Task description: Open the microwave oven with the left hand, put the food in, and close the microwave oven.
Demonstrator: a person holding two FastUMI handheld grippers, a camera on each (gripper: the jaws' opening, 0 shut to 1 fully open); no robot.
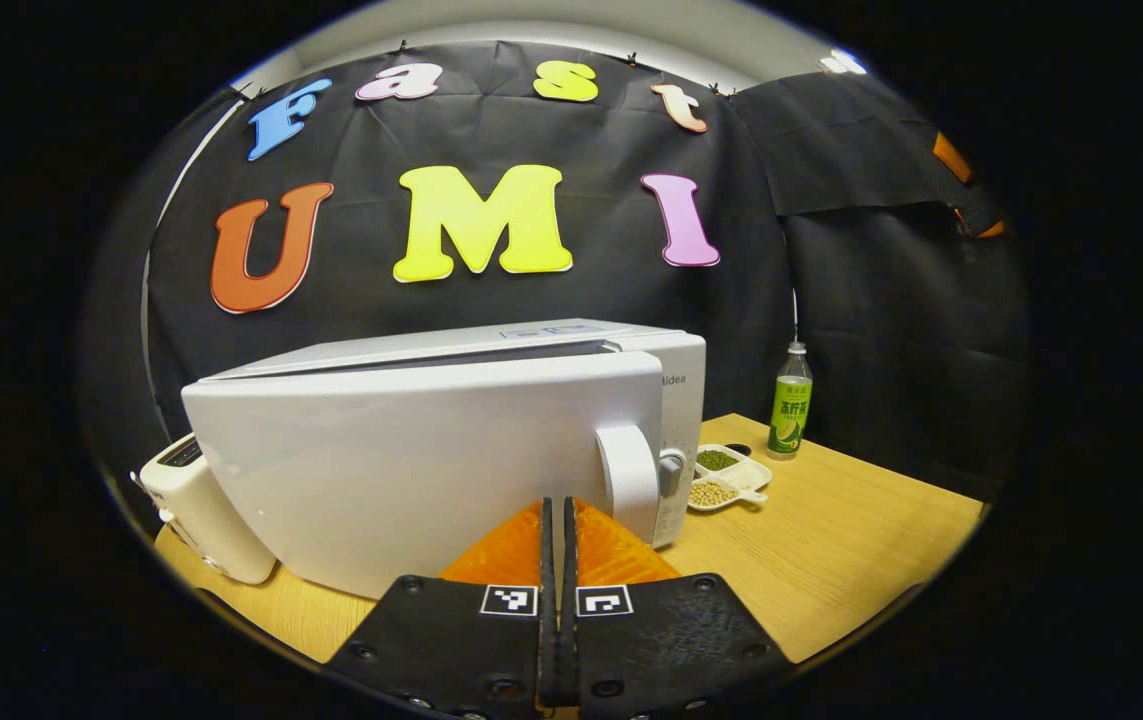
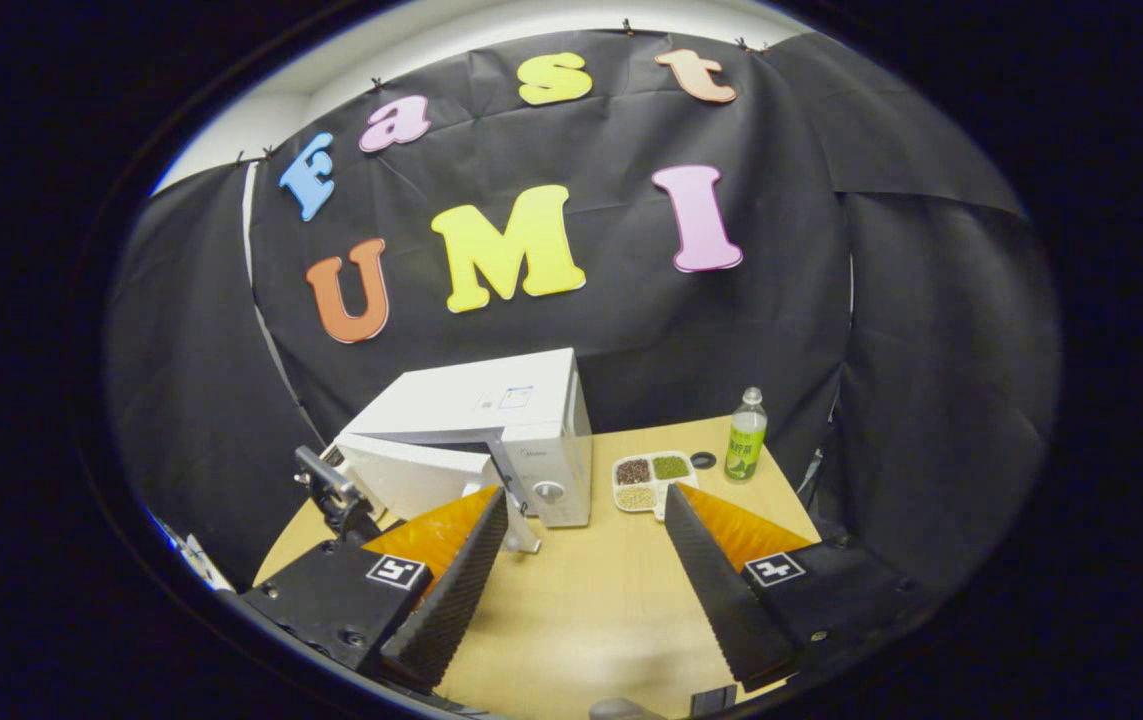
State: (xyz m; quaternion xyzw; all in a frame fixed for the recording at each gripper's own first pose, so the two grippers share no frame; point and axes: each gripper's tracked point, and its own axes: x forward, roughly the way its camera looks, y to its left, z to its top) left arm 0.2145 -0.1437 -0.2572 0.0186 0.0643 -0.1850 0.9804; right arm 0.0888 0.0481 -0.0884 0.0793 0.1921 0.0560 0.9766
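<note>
The microwave [image 2: 491, 440] door [image 1: 421, 460] was found swung partly open, presumably to admit the food. The left gripper [image 1: 559, 520], pressed together and empty, was levelled just before the door handle [image 1: 628, 480]. The right gripper [image 2: 581, 520] was held spread above the table [image 2: 581, 600], the food tray [image 2: 651, 482] at one o'clock.

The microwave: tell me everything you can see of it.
The microwave is a white box, glossy like painted metal or plastic, standing upright on the wooden table by the black cloth wall. Its door is swung partly open, leaving a gap along the top edge, and carries a white upright handle. A round knob sits on the front panel. A white toaster stands at its left, a divided dish of beans at its right. Nothing grips it.
</note>
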